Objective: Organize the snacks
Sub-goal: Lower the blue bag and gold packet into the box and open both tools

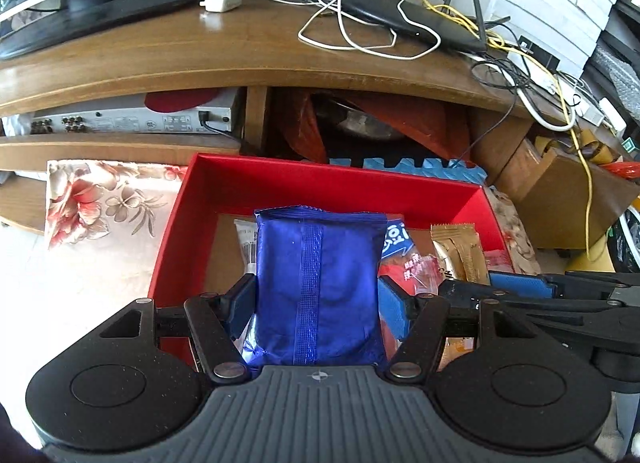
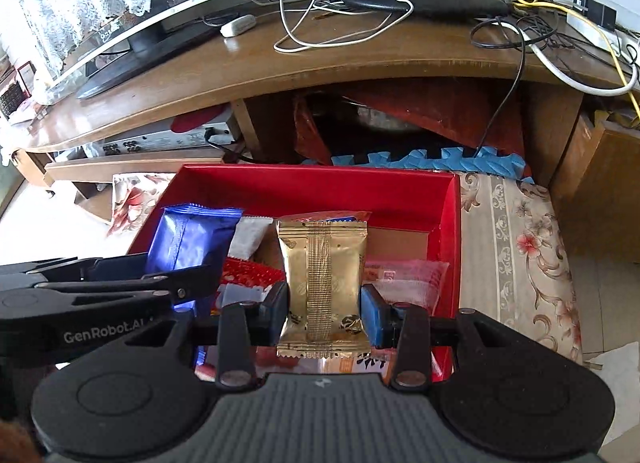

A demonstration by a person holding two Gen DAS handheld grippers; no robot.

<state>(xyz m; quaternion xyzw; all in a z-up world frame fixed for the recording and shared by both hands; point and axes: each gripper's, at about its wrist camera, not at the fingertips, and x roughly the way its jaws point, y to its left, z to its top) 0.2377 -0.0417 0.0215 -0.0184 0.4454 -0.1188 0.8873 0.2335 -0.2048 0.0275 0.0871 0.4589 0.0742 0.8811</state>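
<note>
My left gripper point(image 1: 316, 303) is shut on a blue foil snack packet point(image 1: 320, 287), held upright over the red box point(image 1: 224, 183). My right gripper point(image 2: 325, 315) is shut on a gold foil snack packet point(image 2: 324, 283), also above the red box point(image 2: 452, 231). Each view shows the other tool: the right gripper point(image 1: 520, 287) with the gold packet point(image 1: 460, 251) at the right, the left gripper point(image 2: 120, 283) with the blue packet point(image 2: 188, 243) at the left. Several more packets lie in the box, among them a red one point(image 2: 248, 275) and a pink one point(image 2: 408, 279).
The box rests on a floral cloth point(image 2: 516, 243). Behind it stands a wooden TV cabinet point(image 1: 240, 59) with a router point(image 1: 412, 23), tangled cables point(image 1: 360, 35) and a TV base point(image 1: 80, 19). A blue foam mat point(image 2: 440, 161) lies just past the box.
</note>
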